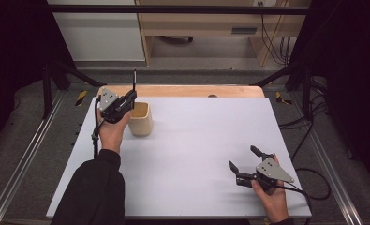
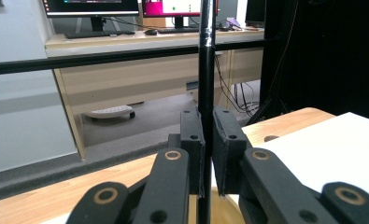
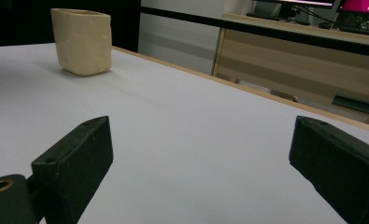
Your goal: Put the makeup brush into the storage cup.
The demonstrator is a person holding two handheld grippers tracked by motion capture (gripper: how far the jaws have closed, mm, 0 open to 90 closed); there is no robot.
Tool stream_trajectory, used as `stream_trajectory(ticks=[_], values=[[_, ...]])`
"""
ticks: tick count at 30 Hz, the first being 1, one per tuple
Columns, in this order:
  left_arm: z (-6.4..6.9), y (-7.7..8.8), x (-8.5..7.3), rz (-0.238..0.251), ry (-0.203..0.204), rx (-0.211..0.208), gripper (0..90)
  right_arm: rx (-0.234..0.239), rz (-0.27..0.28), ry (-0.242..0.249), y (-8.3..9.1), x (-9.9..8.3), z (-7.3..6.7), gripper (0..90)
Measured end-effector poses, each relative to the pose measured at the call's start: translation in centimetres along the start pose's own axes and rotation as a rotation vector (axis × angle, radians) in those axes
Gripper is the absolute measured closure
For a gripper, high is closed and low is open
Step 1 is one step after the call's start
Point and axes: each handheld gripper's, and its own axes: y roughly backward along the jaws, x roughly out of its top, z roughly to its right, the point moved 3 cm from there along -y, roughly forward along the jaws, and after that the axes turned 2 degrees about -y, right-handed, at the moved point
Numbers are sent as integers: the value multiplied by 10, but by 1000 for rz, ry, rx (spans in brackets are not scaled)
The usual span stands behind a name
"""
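The left gripper (image 1: 132,97) clamps an upright black rod (image 2: 206,70) at the beige cup's (image 1: 141,120) ten o'clock; the right gripper (image 1: 244,158) rests wide open at five o'clock.

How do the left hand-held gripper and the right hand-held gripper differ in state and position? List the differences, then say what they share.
1. The left hand-held gripper is shut on a thin black rod; the right hand-held gripper stands open with nothing between its jaws.
2. The left one is at the far left of the white board, beside the cream cup; the right one is near the front right corner.
Both have black jaws and are held by a hand.
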Motion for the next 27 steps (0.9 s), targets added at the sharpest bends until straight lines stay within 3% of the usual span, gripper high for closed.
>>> stream_trajectory(ticks=[27], values=[[4,-5,-24,-24,28,-6,837,3,-13,1,-1,-2,-1,62]])
